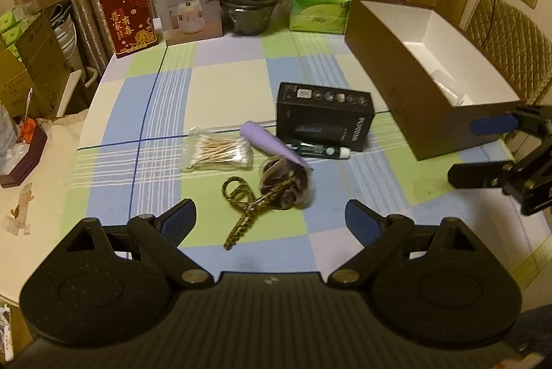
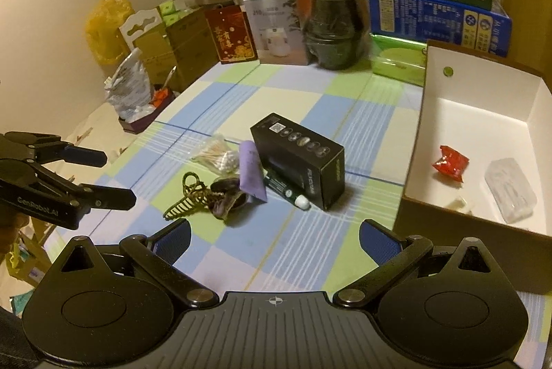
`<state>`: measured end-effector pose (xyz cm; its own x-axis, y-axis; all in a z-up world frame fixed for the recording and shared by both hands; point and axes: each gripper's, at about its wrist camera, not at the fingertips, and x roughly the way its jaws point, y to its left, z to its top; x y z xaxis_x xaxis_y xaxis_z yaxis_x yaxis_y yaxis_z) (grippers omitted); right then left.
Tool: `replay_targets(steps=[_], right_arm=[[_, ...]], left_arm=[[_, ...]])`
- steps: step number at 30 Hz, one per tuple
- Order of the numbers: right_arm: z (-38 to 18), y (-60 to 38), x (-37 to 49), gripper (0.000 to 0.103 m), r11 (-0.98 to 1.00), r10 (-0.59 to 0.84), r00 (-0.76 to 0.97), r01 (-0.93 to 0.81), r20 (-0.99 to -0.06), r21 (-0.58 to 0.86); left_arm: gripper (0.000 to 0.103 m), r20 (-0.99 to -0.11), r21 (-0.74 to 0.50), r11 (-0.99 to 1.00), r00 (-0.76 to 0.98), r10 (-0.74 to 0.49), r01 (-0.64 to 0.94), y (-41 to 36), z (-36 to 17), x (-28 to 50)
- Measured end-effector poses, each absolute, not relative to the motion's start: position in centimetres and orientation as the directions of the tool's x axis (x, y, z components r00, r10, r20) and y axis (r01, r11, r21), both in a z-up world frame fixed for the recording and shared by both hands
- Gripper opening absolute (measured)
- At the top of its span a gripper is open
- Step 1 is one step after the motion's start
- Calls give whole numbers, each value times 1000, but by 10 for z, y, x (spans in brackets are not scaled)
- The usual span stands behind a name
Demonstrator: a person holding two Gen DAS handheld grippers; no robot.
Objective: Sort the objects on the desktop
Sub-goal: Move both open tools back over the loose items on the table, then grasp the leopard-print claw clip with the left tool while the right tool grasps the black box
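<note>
Desktop objects partly sorted: red wrapper (image 2: pixel 450 163) and clear packet (image 2: pixel 512 193) already laid in open box (image 2: pixel 435 127). Cotton swabs (image 1: pixel 220 152), purple tube (image 1: pixel 267 144), hair claw (image 1: pixel 241 213), black carton (image 1: pixel 324 120) left clustered mid-counter (image 1: pixel 165 113). Left tongs (image 1: pixel 270 219) and right tongs (image 2: pixel 274 238) held apart, nothing gripped.

Tabletop (image 1: pixel 220 82): checked woven cloth, matt. Black box (image 1: pixel 324 117): glossy card. Swabs (image 1: pixel 220 153): wood sticks, clear plastic bag. Brown box (image 2: pixel 483 127): matt cardboard, white inside.
</note>
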<state>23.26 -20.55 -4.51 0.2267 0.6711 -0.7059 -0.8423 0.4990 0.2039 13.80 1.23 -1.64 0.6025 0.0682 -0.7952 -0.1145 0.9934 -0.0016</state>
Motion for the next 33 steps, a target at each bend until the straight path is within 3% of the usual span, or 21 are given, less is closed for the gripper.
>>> replay_targets(steps=[15, 28, 31, 33], right_arm=[[-57, -198, 239, 101, 582, 620, 277, -790, -734, 192], [-67, -212, 236, 101, 711, 548, 343, -671, -763, 209], [-63, -210, 235, 101, 716, 547, 356, -669, -758, 202], [-60, -208, 235, 101, 716, 545, 363, -670, -756, 195]], left_arm=[[83, -846, 54, 998, 532, 25, 38, 38, -77, 174], [82, -862, 105, 967, 506, -28, 233, 44, -111, 212], [68, -867, 112, 957, 497, -38, 268, 44, -118, 219], [51, -867, 104, 954, 495, -52, 281, 44, -121, 220]])
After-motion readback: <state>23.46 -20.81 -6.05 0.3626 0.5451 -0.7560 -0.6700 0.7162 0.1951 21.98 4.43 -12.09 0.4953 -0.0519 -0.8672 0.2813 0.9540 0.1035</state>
